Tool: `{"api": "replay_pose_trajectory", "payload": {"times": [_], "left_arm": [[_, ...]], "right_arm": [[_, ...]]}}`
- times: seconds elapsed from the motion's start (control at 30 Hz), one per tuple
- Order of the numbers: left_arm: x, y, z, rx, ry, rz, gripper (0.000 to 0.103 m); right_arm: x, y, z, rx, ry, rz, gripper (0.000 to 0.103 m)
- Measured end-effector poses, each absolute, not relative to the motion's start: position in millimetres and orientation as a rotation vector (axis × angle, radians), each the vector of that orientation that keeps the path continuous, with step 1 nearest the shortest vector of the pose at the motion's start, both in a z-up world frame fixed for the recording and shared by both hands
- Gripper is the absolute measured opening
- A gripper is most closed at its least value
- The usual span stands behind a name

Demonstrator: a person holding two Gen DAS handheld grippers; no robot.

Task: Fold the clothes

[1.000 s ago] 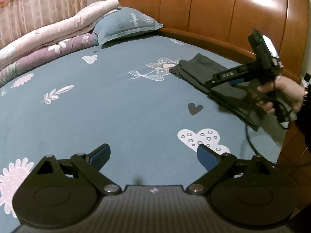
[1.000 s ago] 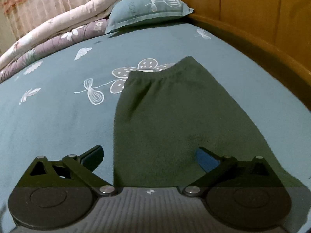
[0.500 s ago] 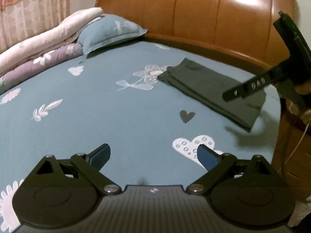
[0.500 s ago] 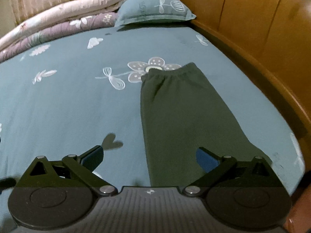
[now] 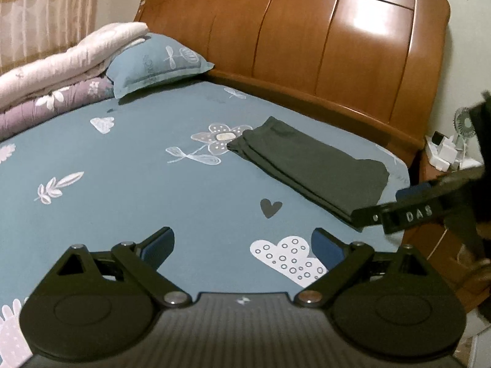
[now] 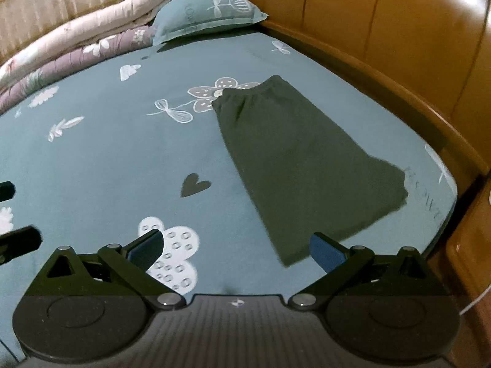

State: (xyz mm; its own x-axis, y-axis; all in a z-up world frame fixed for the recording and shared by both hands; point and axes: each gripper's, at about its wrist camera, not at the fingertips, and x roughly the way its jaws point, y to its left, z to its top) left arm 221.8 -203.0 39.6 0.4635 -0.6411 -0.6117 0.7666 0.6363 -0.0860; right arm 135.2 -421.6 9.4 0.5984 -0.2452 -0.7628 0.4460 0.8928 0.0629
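1. Dark green garment (image 6: 302,165) lay folded into a long flat strip, layered edges along one side, its ribbed waistband end touching a printed flower.
2. It rested on the blue patterned bedsheet (image 5: 129,184) near the wooden headboard (image 5: 322,46), by the bed's corner.
3. Left gripper (image 5: 242,245) hung above bare sheet, fingers spread, holding nothing.
4. Right gripper (image 6: 236,247) was likewise spread wide and empty, just short of the garment's near end.

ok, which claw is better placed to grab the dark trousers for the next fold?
Right, probably. The right claw hangs open just off the near end of the trousers. The left claw, also open, sits over bare sheet, with the trousers off to its right.
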Motion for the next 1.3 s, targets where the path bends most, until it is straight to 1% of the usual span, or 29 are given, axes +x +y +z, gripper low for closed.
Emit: {"api": "replay_pose_trajectory", "payload": {"times": [0.33,0.63,1.3], "left_arm": [[228,-200,56,0.151,0.739,-0.888,0.097],[227,-208,52,0.186,0.812,-0.872,0.098],[222,-221,56,0.219,0.792,-0.857,0.1]], "right_arm": [[109,-390,30,0.295,0.784,-0.486,0.103],[95,-385,41,0.29,0.761,-0.545,0.103],[90,-398,37,0.299,0.767,-0.548,0.103]]}}
